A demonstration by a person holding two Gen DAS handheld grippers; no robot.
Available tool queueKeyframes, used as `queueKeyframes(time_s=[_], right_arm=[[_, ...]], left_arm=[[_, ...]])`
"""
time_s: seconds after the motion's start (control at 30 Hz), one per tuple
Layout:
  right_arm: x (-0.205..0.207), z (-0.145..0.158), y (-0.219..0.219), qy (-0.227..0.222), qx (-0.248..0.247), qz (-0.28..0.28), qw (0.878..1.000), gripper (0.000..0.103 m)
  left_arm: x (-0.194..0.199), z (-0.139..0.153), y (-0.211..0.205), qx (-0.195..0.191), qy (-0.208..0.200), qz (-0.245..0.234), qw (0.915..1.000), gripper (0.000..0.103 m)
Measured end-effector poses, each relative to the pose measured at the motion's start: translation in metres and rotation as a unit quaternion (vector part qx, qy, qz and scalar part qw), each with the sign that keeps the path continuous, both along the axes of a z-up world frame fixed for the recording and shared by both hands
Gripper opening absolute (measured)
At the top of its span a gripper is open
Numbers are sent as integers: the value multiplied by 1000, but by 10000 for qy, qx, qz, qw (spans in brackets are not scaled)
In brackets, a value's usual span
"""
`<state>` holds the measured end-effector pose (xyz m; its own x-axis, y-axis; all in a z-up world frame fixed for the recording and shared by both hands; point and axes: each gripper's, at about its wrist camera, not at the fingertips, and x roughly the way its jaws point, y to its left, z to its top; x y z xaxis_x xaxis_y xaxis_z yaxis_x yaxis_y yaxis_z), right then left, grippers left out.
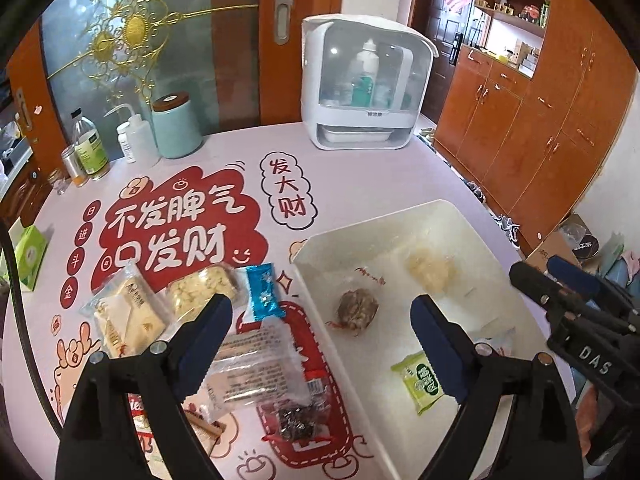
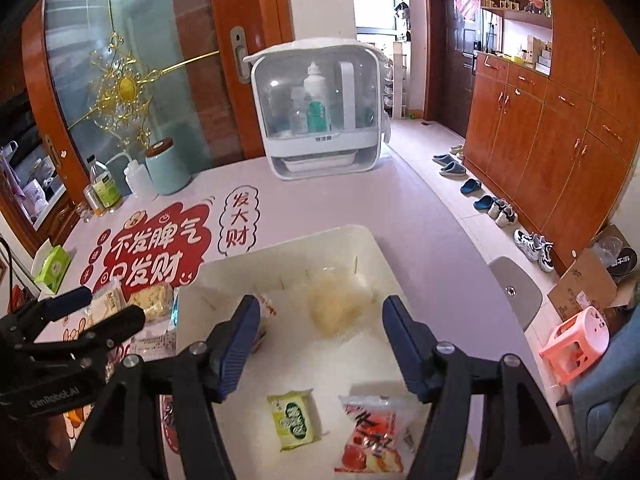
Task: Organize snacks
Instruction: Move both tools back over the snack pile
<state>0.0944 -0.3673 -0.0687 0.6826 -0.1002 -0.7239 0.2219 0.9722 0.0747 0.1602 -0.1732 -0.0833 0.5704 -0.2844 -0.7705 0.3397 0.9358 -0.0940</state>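
Note:
A white tray [image 1: 400,216] lies on the printed pink tablecloth. It holds a brown snack in clear wrap [image 1: 357,306], a pale yellow snack [image 1: 430,270], a green packet [image 1: 420,382] and a red packet [image 2: 372,436]. Left of the tray lie a cream packet [image 1: 124,320], a yellow nougat packet [image 1: 200,286], a blue candy packet [image 1: 262,290], a clear-wrapped biscuit [image 1: 256,368] and a dark snack [image 1: 298,426]. My left gripper [image 1: 320,320] hangs open over the tray's left rim, holding nothing. Above the tray [image 2: 288,240], my right gripper [image 2: 322,332] is open and empty, with the green packet [image 2: 294,420] below it.
A white box with a clear front [image 1: 360,88] stands at the table's back. A mint canister [image 1: 176,128], bottles [image 1: 90,148] and a green tissue box [image 1: 30,252] line the left side. Right of the table's edge are shoes [image 2: 532,248] and a pink stool [image 2: 576,344].

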Motion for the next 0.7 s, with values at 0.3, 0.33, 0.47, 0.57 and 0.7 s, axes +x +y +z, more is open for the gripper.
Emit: queueKeyframes(time_s=[0.3,0.33,0.47,0.57,0.7], right_arm=[[-18,4,48,124,-15,21,9999,64],[-20,6,56,117,-23,16,9999,64],[-30,17,91,68,44,13,10000,64],[-36,27,117,-18,81,46,10000,64],[-43,40,160,-167,16,164,9997,64]], left_arm=[[-23,14,62,-65,-78,20,9999,90],[-26,18,73,-56,-103,22,9999,90],[-39,36,118,-39,-298,78,9995,90],[-47,51,156,-53,-477,180,9987,90],[-56,63,206,-102,-629,380,9972,91]])
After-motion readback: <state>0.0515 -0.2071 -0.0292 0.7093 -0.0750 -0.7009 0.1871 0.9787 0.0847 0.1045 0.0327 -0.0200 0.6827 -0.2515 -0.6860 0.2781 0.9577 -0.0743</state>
